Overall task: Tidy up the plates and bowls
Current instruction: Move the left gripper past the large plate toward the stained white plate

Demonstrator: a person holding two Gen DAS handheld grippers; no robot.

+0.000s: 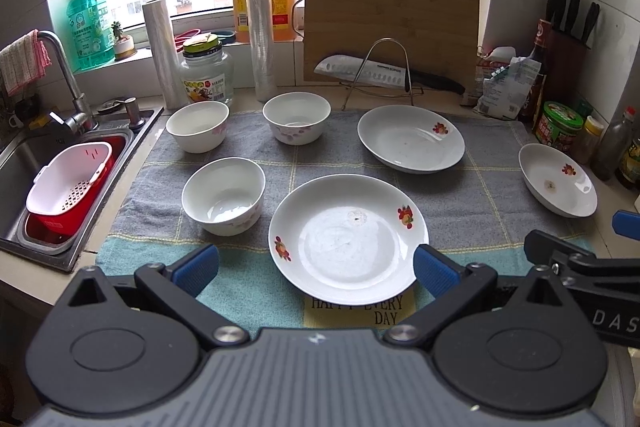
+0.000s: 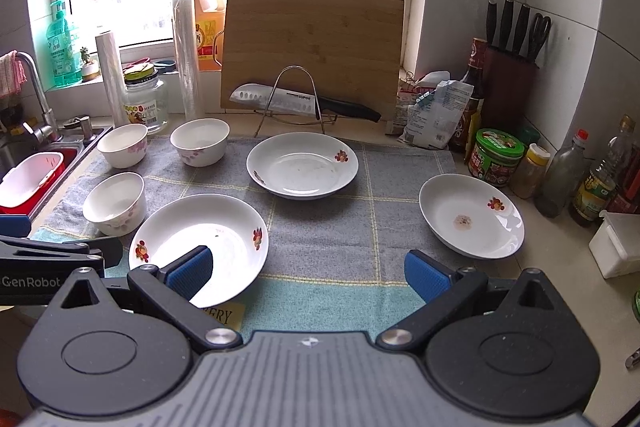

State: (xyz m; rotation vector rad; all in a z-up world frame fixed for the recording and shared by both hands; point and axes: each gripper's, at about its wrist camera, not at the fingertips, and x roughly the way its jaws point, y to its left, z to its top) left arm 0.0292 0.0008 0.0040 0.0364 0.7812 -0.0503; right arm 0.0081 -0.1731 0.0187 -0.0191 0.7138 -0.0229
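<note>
**Plates and bowls spread out on the towel**

Three white plates and three white bowls sit apart on a gray and blue towel. The near plate is closest to the front. A far plate sits behind it. The right plate rests half off the towel, on the counter. The near bowl is just left of the near plate. The left bowl and middle bowl sit at the back.

The left gripper is wide open and holds nothing. The right gripper is wide open too, empty.

A cutting board and knife stand behind. The sink is on the left.
</note>
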